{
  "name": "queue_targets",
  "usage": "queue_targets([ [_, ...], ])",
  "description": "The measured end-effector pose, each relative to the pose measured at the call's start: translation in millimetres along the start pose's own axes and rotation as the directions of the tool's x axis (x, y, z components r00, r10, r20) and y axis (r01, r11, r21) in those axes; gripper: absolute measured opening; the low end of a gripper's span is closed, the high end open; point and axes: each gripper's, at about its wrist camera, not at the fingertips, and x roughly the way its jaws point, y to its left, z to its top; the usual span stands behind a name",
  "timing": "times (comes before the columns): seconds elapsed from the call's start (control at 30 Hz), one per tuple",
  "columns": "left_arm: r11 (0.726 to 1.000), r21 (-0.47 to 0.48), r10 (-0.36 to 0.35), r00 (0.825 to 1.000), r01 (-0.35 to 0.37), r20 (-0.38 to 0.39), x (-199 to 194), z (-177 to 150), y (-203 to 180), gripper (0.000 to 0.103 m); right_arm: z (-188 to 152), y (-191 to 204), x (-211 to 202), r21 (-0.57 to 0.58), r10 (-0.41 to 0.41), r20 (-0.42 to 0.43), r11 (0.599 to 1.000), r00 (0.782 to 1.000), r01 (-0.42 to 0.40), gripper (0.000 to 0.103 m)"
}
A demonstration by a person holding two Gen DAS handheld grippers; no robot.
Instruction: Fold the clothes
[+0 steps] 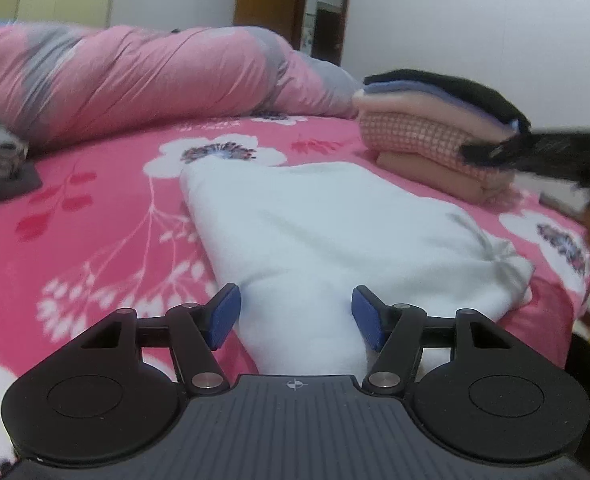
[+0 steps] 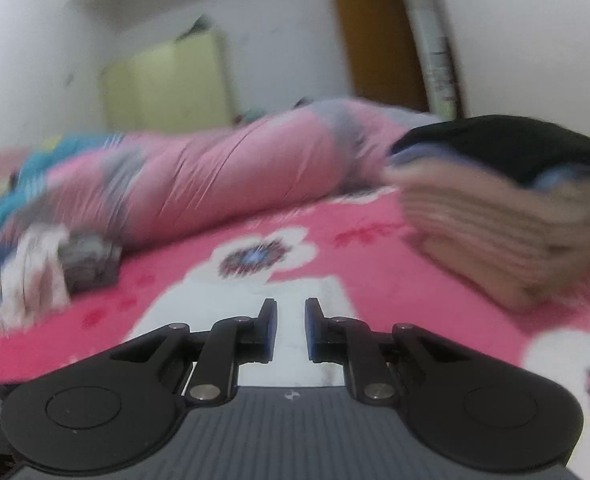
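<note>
The white cloth [image 1: 335,240] looks soft and a little fuzzy, with no shine. The bed sheet [image 1: 95,248] under it is pink cloth with printed flowers, smooth and flat. The rolled quilt [image 1: 135,76] is pink and grey cloth with a slight shine and many fine creases. The pile of folded clothes [image 1: 427,136] is soft cloth; one piece has a small woven check. The left gripper [image 1: 295,316] is dull black plastic with blue rubbery pads [image 1: 225,316] and small shiny metal pins. The door [image 2: 379,44] looks like smooth brown wood.
</note>
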Motion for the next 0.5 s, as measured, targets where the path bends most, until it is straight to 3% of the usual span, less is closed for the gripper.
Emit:
queue_targets([
  [0.07,0.999,-0.032,-0.006,1.0,0.006,0.001,1.1,-1.4,5.0,0.067,-13.5,-2.4,28.5,-0.062,-0.049,-0.089,0.997,0.995,0.043,0.014],
  [0.17,0.997,-0.073,-0.029,1.0,0.028,-0.002,2.8,-3.9,11.2,0.068,-34.2,-6.4,71.2,-0.161,-0.133,-0.216,0.982,0.967,0.099,0.015],
  [0.27,0.995,-0.085,-0.045,0.999,0.046,0.008,1.5,-6.4,15.4,0.068,5.5,8.8,62.3,-0.162,-0.138,-0.201,0.981,0.97,0.106,0.014],
  [0.33,0.993,-0.101,-0.062,0.998,0.063,0.013,1.6,-7.9,18.2,0.068,24.1,27.3,51.5,-0.168,-0.037,-0.156,0.986,0.987,0.011,0.014],
  [0.43,0.989,-0.124,-0.075,0.997,0.077,0.019,2.5,-10.4,21.1,0.069,29.2,48.0,75.0,-0.203,0.082,-0.186,0.972,0.979,-0.12,0.014],
  [0.5,0.986,-0.144,-0.083,0.996,0.086,0.025,3.1,-13.0,22.6,0.07,5.6,45.0,123.6,-0.245,-0.007,-0.32,0.967,0.947,-0.075,0.013],
])
